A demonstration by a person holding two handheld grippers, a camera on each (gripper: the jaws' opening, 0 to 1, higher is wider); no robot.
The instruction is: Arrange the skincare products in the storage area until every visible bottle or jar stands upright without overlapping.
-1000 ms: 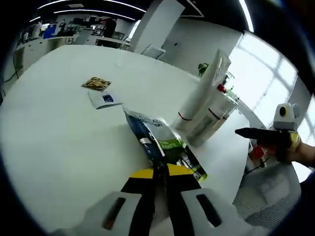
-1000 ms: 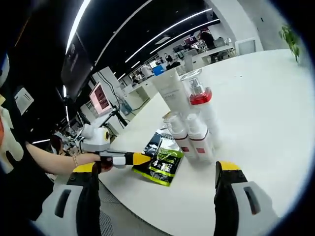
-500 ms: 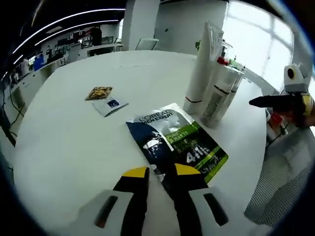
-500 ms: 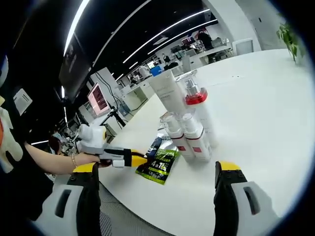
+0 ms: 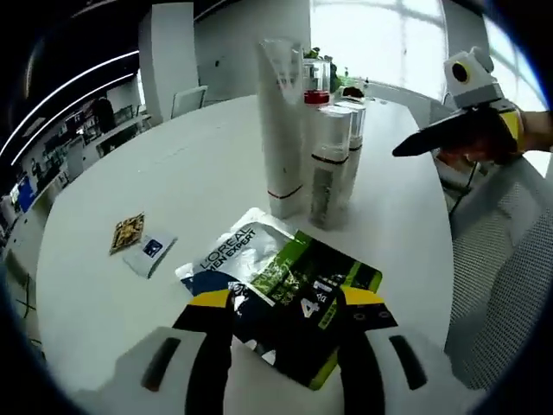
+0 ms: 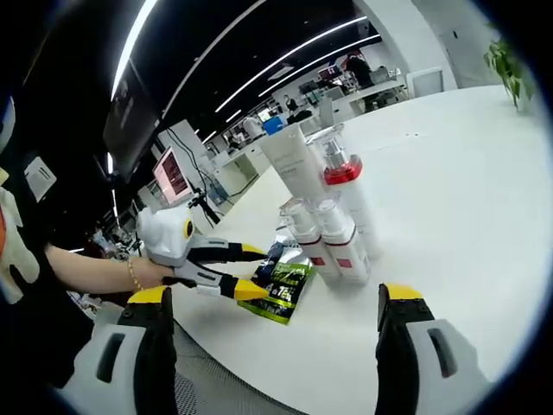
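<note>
Left gripper spread wide over flat sachet; right gripper wide, empty.
Sachet lies on table just before upright tube and bottles: light, floppy, slick; probably pinch an edge.

on the table the sachet lies flat just before the standing tube and bottles. two small packets lie well apart to its left.
</note>
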